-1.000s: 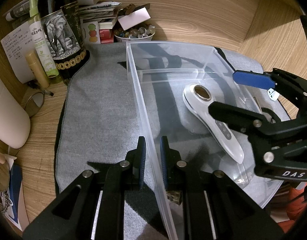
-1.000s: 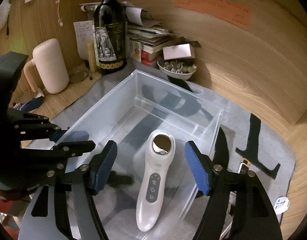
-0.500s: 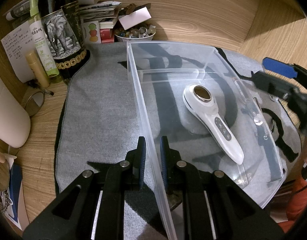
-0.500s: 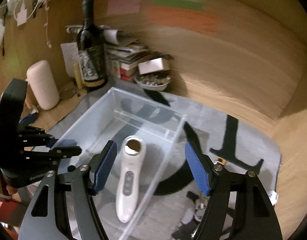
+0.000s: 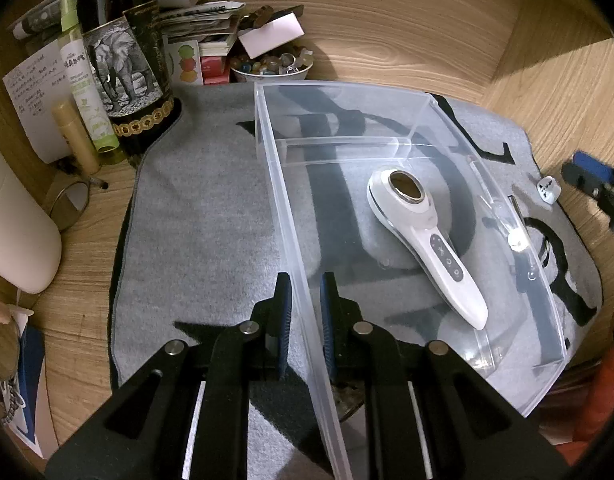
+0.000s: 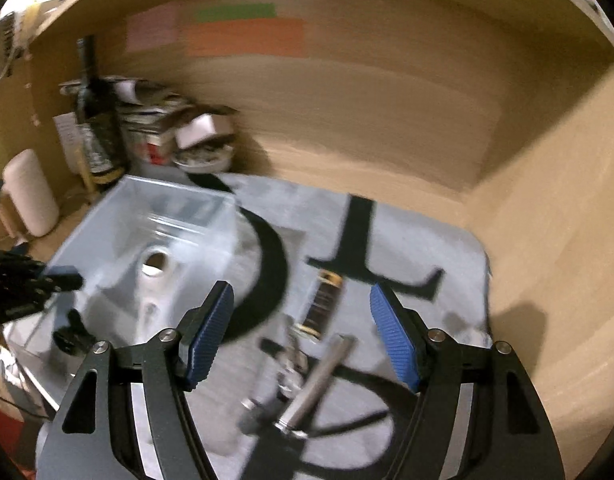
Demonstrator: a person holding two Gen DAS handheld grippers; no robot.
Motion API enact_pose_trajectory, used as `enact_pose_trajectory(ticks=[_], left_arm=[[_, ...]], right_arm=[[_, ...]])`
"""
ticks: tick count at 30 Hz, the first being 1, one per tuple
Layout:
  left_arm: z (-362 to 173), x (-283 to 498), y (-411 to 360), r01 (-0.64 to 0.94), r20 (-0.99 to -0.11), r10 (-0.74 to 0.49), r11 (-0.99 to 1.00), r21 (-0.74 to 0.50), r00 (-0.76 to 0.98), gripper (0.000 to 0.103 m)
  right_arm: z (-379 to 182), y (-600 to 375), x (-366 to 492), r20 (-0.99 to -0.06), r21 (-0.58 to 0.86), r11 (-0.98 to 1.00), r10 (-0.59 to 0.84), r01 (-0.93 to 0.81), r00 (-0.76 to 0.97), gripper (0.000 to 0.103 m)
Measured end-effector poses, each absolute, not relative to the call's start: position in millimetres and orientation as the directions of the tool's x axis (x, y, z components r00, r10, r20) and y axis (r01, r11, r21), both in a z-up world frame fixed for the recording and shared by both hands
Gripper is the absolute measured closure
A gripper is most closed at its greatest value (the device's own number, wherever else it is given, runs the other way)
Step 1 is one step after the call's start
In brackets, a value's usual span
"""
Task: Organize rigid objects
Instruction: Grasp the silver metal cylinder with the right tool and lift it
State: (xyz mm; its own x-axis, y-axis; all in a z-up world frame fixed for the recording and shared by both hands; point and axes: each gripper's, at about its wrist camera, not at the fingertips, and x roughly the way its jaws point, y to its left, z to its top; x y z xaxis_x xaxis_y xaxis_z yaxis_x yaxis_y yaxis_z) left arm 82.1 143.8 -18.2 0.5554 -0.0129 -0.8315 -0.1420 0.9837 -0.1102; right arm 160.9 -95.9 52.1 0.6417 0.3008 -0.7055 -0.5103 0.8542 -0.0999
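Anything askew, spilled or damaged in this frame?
Nothing spilled or visibly damaged. The white handheld device lies diagonally in the clear bin, and several small items lie scattered on the grey mat beside it; blur hides their condition.

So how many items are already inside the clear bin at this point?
1. A white handheld device lies on the floor of the clear bin, in its large near compartment. The narrow far compartment looks bare. Other small items lie outside on the grey mat.
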Motion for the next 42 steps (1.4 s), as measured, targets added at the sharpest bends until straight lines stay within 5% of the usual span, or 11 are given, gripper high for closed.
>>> enact_pose_trajectory(ticks=[12, 21, 24, 28, 35, 42], left_arm=[[-19.1, 81.7, 145.2, -0.144, -0.833, -0.007, 0.984, -0.104, 0.553, 0.089], [-19.0, 81.3, 144.6, -0.148, -0.832, -0.003, 0.984, -0.102, 0.555, 0.089], [-19.1, 81.1, 144.4, -0.149, -0.832, -0.003, 0.984, -0.102, 0.555, 0.089], [-19.5, 81.4, 144.3, -0.148, -0.833, -0.002, 0.984, -0.100, 0.553, 0.089], [-23.8, 83.0, 144.7, -0.152, -0.839, -0.004, 0.983, -0.103, 0.544, 0.089], [-24.4, 83.9, 143.8, -0.154, -0.841, 0.002, 0.983, -0.097, 0.542, 0.089]], right_arm=[[-22.7, -140.4, 172.6, -0.837, -0.026, 0.902, 0.217, -0.432, 0.503, 0.035], [-33.0, -139.1, 167.0, -0.847, 0.048, 0.893, 0.274, -0.447, 0.456, 0.036], [-37.0, -130.0, 167.7, -0.845, 0.020, 0.887, 0.262, -0.461, 0.466, 0.041], [-36.4, -133.6, 167.8, -0.850, 0.024, 0.883, 0.264, -0.469, 0.455, 0.059], [-34.4, -148.0, 164.9, -0.852, -0.013, 0.893, 0.225, -0.449, 0.473, 0.061], [-37.1, -148.8, 172.2, -0.836, -0.017, 0.908, 0.217, -0.419, 0.504, 0.082]])
